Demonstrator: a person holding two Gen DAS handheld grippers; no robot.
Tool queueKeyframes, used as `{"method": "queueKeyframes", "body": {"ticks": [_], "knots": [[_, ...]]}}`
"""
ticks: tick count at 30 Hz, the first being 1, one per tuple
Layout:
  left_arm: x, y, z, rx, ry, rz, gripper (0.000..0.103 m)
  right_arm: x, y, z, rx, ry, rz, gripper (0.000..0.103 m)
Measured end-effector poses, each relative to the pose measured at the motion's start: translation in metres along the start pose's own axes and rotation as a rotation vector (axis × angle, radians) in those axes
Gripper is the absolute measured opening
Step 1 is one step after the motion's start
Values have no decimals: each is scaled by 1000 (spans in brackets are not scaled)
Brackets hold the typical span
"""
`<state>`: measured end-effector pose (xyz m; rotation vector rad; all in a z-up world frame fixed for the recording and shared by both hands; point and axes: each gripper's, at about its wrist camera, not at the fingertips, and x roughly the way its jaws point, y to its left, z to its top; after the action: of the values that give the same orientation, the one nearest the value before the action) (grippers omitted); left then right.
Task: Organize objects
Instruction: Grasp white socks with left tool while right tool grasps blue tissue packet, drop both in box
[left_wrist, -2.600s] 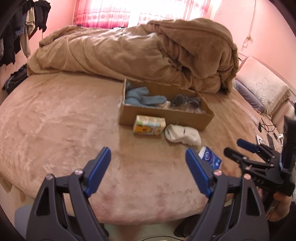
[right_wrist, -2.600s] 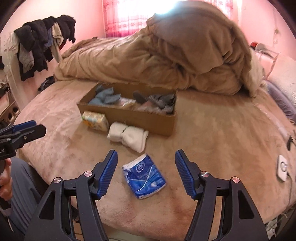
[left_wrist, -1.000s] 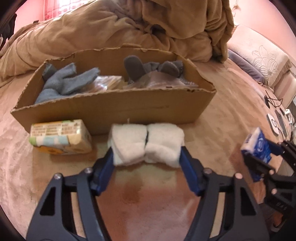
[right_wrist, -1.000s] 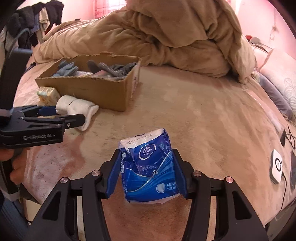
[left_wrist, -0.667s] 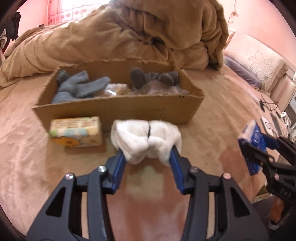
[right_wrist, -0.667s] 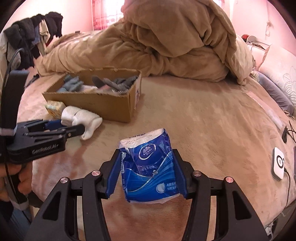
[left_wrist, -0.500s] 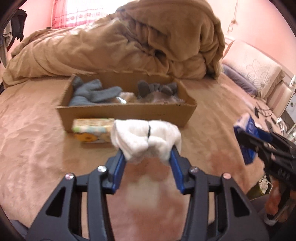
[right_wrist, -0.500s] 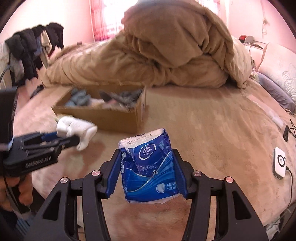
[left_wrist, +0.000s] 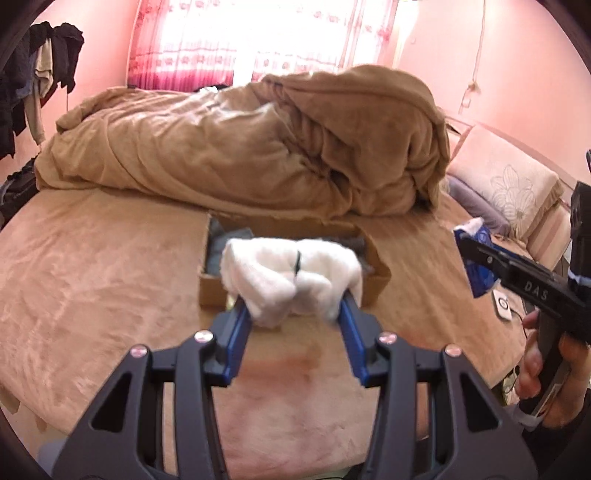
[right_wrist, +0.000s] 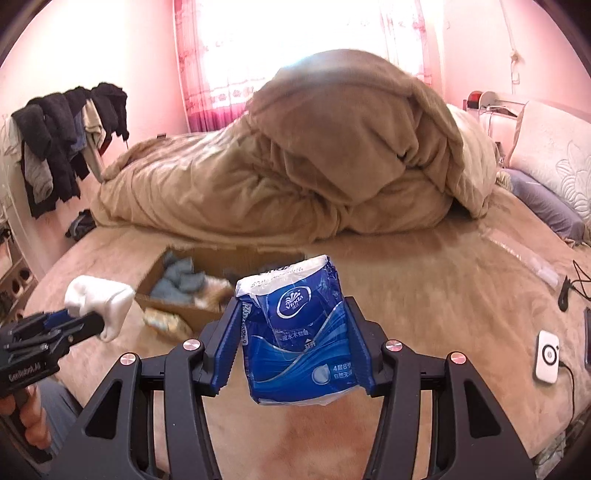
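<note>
Above the near edge of the bed (left_wrist: 92, 258), the left gripper (left_wrist: 293, 314) is clenched on a rolled pair of white socks (left_wrist: 291, 273), held clear of the surface before the cardboard box (right_wrist: 177, 310). To the right, the right gripper (right_wrist: 291, 343) grips a blue Vinda tissue pack (right_wrist: 299, 332), also aloft. Judged step: carrying both items to the box — grey socks (right_wrist: 181, 280) already inside. Next move calls for clearing the near wall, then releasing. A yellow tissue pack (right_wrist: 164, 323) lies outside the box.
</note>
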<state>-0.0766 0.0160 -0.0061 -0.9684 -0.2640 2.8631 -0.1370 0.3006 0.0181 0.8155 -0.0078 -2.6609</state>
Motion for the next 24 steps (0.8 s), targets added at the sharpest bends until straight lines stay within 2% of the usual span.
{"method": "queueKeyframes", "body": {"ticks": [10, 17, 24], "knots": [[-3, 23, 36, -7, -45, 30, 47, 11, 22, 50, 10, -59, 28, 56], [23, 35, 52, -26, -34, 48, 47, 50, 33, 64, -11, -11, 55, 56], [54, 42, 60, -51, 5, 35, 47, 88, 44, 66, -22, 37, 87, 56]]}}
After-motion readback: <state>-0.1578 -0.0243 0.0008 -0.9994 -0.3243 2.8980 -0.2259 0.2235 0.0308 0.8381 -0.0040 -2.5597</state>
